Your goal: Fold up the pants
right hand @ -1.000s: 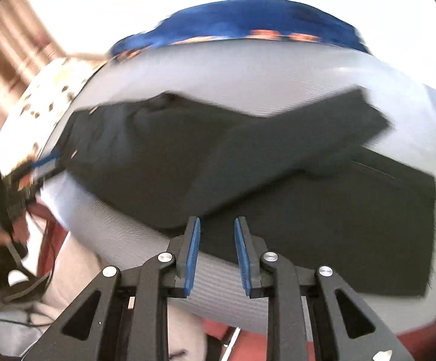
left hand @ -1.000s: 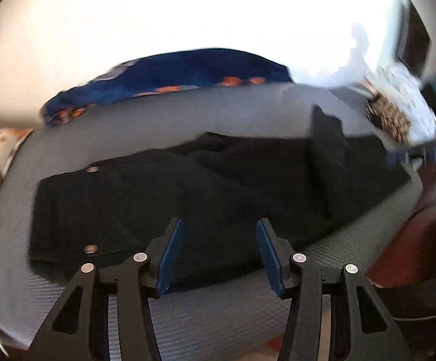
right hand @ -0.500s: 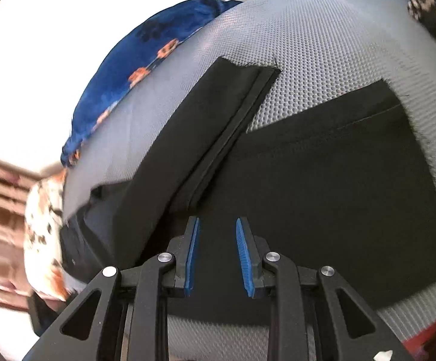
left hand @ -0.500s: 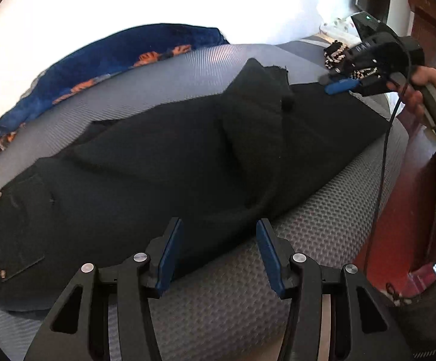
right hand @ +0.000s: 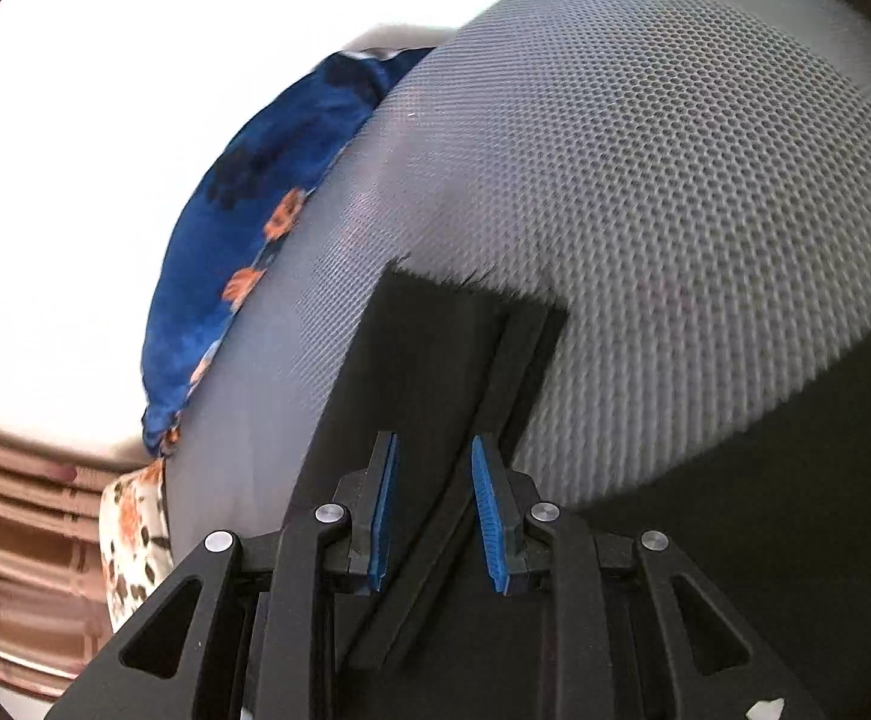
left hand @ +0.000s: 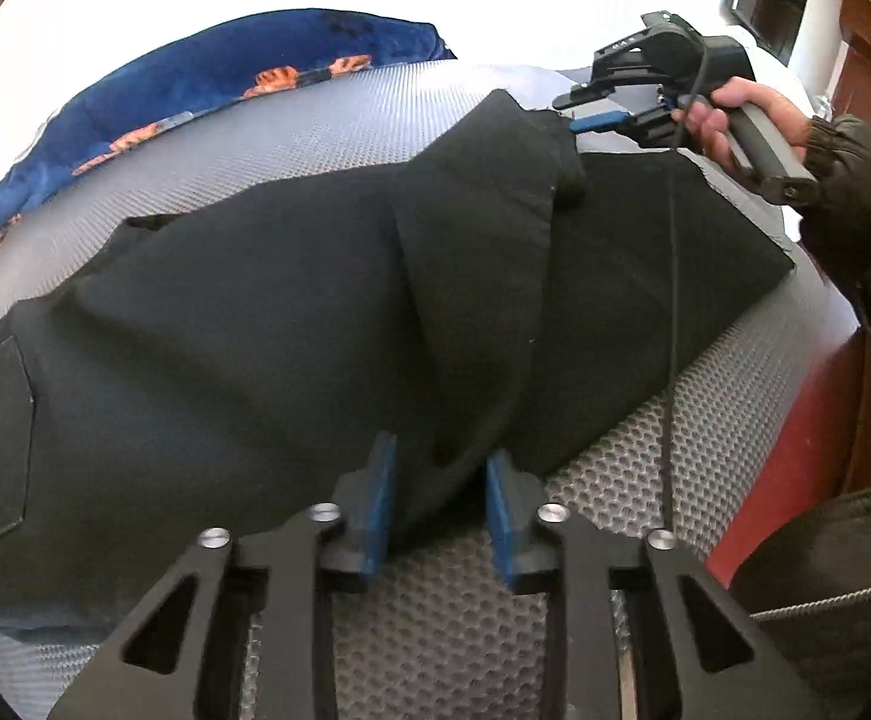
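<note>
Black pants point(left hand: 255, 330) lie spread on a grey mesh mattress point(left hand: 435, 630), back pocket at the left, one leg folded up across the other. My left gripper point(left hand: 440, 480) sits at the pants' near edge. Its jaws are closing with a fold of the cloth between them, and I see no firm pinch. In the left wrist view a hand point(left hand: 729, 114) holds my right gripper point(left hand: 570, 113) at the folded leg's far hem. In the right wrist view that gripper point(right hand: 432, 450) is open low over the folded leg point(right hand: 423, 348), whose frayed hem lies just ahead.
A blue blanket with orange print point(left hand: 195, 96) point(right hand: 255, 210) is bunched along the mattress's far side. A black cable point(left hand: 672, 300) hangs from the right gripper across the pants. The red-brown bed edge point(left hand: 795, 420) runs at the right, beside a dark sleeve point(left hand: 855, 210).
The left gripper moved in to the pants' near edge and its jaws narrowed around the cloth. The right gripper rolled and travelled along the folded leg to its hem, its gap unchanged.
</note>
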{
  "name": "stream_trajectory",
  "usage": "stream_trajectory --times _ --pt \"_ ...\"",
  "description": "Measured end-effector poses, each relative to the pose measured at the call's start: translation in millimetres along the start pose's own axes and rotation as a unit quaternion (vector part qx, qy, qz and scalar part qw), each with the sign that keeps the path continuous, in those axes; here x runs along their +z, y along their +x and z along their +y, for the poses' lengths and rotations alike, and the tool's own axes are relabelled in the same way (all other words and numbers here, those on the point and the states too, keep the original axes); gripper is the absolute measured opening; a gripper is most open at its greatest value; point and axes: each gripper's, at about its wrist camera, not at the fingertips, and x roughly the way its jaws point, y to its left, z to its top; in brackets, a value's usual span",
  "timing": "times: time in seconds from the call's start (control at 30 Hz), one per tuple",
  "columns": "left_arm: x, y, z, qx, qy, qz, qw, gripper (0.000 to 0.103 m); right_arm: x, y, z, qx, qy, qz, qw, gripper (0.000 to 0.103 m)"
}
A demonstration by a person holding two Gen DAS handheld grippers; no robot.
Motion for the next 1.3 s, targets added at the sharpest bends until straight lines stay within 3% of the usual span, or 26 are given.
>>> stream_trajectory --times 0.1,0.6,0.73,0.83,0.97,1.1,1.2,1.3 --pt "0 1 -7 0.006 0.012 -0.001 0.9999 0.018 11 9 -8 0.012 0.014 -0.001 1.0 0.024" --pt "-1 3 -5 -0.003 -0.007 -0.002 1.0 0.017 42 41 -7 0.028 0.015 -0.016 0.999 0.009" --pt "0 3 -4 -0.004 -0.009 0.0 1.0 0.016 38 26 3 0.026 0.005 -0.032 0.999 0.004" --pt "1 2 -4 -0.003 -0.006 0.0 1.0 0.015 34 -15 14 0.028 -0.013 -0.063 0.998 0.004" --pt "1 0 -6 -0.001 0.008 -0.006 0.9999 0.015 11 -85 11 0.006 -0.027 -0.097 0.995 0.004" --pt "0 0 -9 0.001 0.026 -0.006 0.9996 0.015 -38 -146 -12 -0.044 -0.025 -0.123 0.991 0.004" --pt "0 -1 -12 -0.007 0.039 -0.005 0.9992 0.015 -81 -166 -48 -0.11 -0.001 -0.127 0.986 0.003" --pt "1 2 -15 -0.005 0.055 0.003 0.9985 0.015 -110 -163 -88 -0.142 0.043 -0.107 0.983 0.003"
